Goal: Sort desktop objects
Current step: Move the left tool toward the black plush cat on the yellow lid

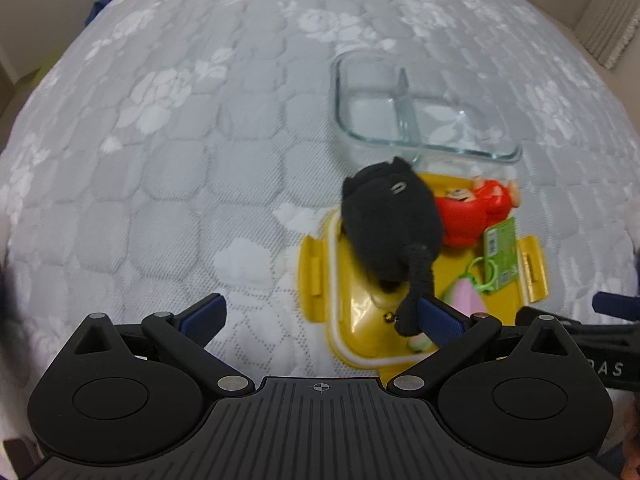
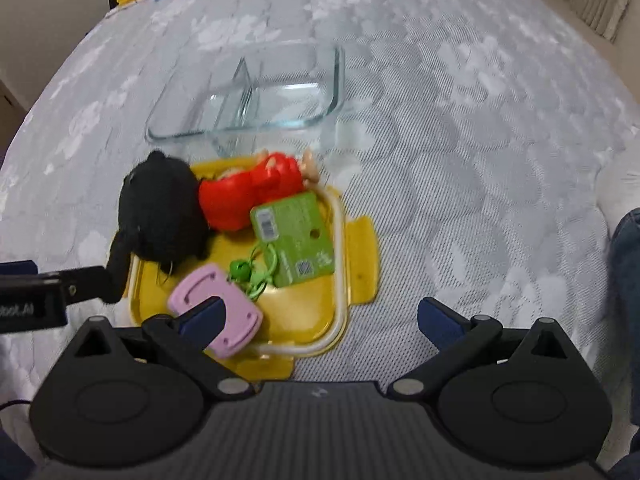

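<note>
A: Both sets of fingers are spread wide and hold nothing. The left gripper hangs over the near left edge of the yellow lid. The right gripper hangs over its near right edge.

B: Where are the toys?

A: All piled on the lid, on the bed cover. The black plush is on the left, the red doll is at the far side, the green card is on the right, and the pink thing is near. The glass box sits just past the lid, with nothing in it.

B: What could go wrong?

A: The plush's tail lies right by a left finger. If that finger comes down there, it may hook the tail and drag the plush.

B: And the doll?

A: It touches the plush. Pull one and the other may roll off the lid.

B: The card?

A: It is flat and thin, so fingers may slip off it. Its green loop lies by the pink thing, so lifting one may tug the other.

B: Anything else?

A: The two grippers are close. They may bump. And the lid may slide on the soft cover if pushed.
</note>
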